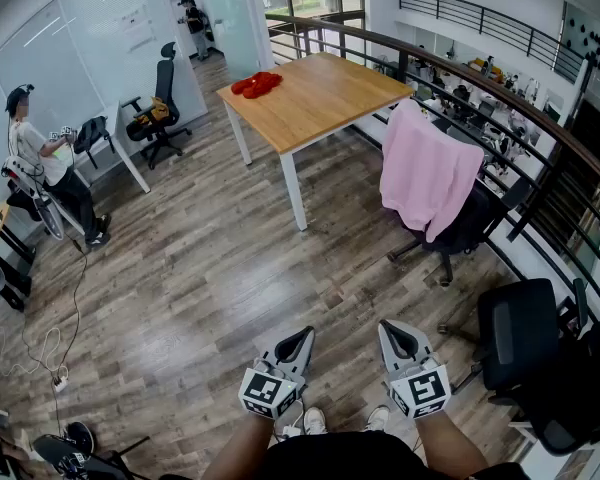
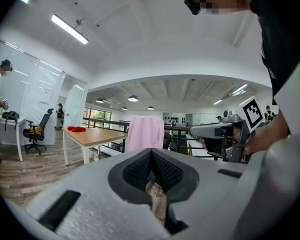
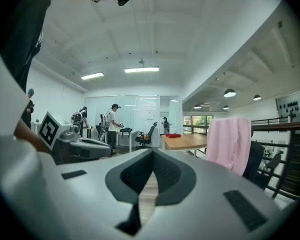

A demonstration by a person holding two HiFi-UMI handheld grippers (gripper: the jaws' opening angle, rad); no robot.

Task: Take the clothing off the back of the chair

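Note:
A pink garment (image 1: 426, 172) hangs over the back of a black office chair (image 1: 477, 220) standing between the wooden table and the railing. The same pink garment (image 2: 146, 133) shows far ahead in the left gripper view, and the pink garment (image 3: 230, 143) sits ahead to the right in the right gripper view. My left gripper (image 1: 302, 340) and right gripper (image 1: 392, 332) are held level near my body at the bottom of the head view, well short of the chair. Both are shut with nothing between their jaws.
A wooden table (image 1: 315, 98) with white legs carries a red cloth (image 1: 256, 84). A curved dark railing (image 1: 520, 118) runs along the right. Another black chair (image 1: 525, 338) stands close at my right. People (image 1: 40, 163) work at the left by a desk and chair (image 1: 158, 108).

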